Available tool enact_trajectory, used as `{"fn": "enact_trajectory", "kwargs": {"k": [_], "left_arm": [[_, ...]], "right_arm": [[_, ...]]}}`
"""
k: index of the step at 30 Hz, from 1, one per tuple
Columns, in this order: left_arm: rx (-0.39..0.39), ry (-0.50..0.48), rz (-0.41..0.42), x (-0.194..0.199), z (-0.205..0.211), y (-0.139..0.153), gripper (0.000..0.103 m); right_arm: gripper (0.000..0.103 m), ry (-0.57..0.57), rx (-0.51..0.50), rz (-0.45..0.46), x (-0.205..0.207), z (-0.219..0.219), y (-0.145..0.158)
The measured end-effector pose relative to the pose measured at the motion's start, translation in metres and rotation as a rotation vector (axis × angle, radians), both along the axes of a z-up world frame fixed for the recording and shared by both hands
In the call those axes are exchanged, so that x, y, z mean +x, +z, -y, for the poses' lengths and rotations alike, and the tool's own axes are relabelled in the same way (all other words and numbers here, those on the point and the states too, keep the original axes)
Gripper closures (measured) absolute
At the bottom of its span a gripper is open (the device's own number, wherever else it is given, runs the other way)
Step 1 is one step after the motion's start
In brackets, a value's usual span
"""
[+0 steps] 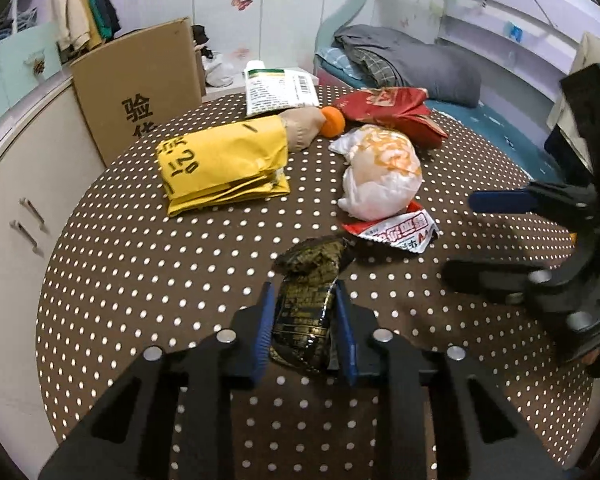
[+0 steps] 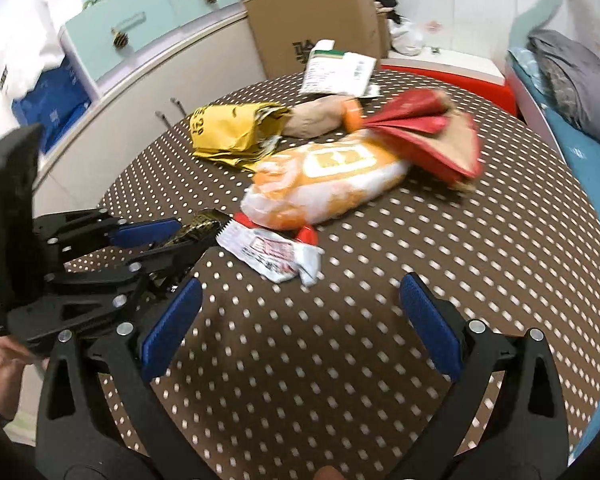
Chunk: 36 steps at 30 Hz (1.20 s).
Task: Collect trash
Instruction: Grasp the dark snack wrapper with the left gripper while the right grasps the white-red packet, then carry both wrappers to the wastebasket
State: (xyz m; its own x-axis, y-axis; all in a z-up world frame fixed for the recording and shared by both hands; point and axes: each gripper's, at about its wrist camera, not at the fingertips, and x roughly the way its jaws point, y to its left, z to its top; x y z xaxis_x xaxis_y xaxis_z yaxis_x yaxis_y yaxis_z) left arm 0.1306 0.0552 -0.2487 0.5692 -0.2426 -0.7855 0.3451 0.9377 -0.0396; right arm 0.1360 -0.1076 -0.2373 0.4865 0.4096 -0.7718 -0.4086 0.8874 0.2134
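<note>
Brown dotted table (image 1: 140, 280) | bed (image 1: 500, 128) beyond | left gripper (image 1: 304, 320) fingers clamp black wrapper (image 1: 304, 300) | right gripper (image 2: 300, 320) fingers spread, empty

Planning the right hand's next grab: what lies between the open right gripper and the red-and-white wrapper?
Only bare dotted tablecloth, seen in the right wrist view, between the right gripper and the red-and-white wrapper.

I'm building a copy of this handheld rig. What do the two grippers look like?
Both match: the left gripper and right gripper have matte black, angular frames with triangular cut-outs, silver round pin heads at the joints, and two fingers faced with ribbed blue pads. No cables or markings show. No sleeve is visible.
</note>
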Motion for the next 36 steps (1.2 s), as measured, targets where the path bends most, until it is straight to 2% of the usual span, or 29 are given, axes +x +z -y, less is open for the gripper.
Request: {"fn": "enact_trajectory", "kwargs": {"k": [3, 5, 6, 7, 8, 9, 13, 15, 17, 25, 36], "left_arm": [[0.009, 0.018, 0.003, -0.004, -0.003, 0.000, 0.074], [0.016, 0.029, 0.004, -0.004, -0.005, 0.000, 0.072], [0.019, 0.036, 0.005, -0.004, -0.005, -0.001, 0.072], [0.026, 0.042, 0.007, -0.004, -0.004, -0.001, 0.066], [0.035, 0.045, 0.008, -0.003, -0.003, -0.001, 0.058], [0.043, 0.045, 0.010, -0.002, -0.001, -0.001, 0.055], [0.035, 0.015, 0.009, -0.002, 0.005, -0.001, 0.053], [0.026, 0.010, 0.010, -0.001, 0.007, -0.001, 0.070], [0.001, 0.001, -0.005, 0.000, 0.008, 0.000, 0.077], [-0.029, -0.011, -0.012, -0.009, 0.019, 0.008, 0.079], [-0.073, -0.083, 0.060, -0.021, 0.077, 0.054, 0.079]], "right_arm": [[0.008, 0.011, -0.023, 0.007, 0.007, -0.012, -0.005], [0.018, 0.019, -0.036, 0.015, 0.010, -0.020, -0.007], [0.031, 0.023, -0.040, 0.027, 0.011, -0.024, -0.007], [0.051, 0.026, -0.045, 0.037, 0.012, -0.027, -0.007], [0.061, 0.028, -0.057, 0.049, 0.012, -0.029, -0.007], [0.067, 0.025, -0.070, 0.058, 0.012, -0.031, -0.007], [0.072, 0.041, -0.050, 0.052, 0.004, -0.027, -0.006], [0.073, 0.049, -0.049, 0.050, -0.004, -0.020, -0.005], [0.074, 0.044, -0.036, 0.043, -0.011, -0.012, -0.004], [0.075, -0.044, 0.012, 0.048, -0.034, 0.039, 0.003], [0.075, -0.183, 0.079, 0.121, -0.054, 0.126, 0.029]]}}
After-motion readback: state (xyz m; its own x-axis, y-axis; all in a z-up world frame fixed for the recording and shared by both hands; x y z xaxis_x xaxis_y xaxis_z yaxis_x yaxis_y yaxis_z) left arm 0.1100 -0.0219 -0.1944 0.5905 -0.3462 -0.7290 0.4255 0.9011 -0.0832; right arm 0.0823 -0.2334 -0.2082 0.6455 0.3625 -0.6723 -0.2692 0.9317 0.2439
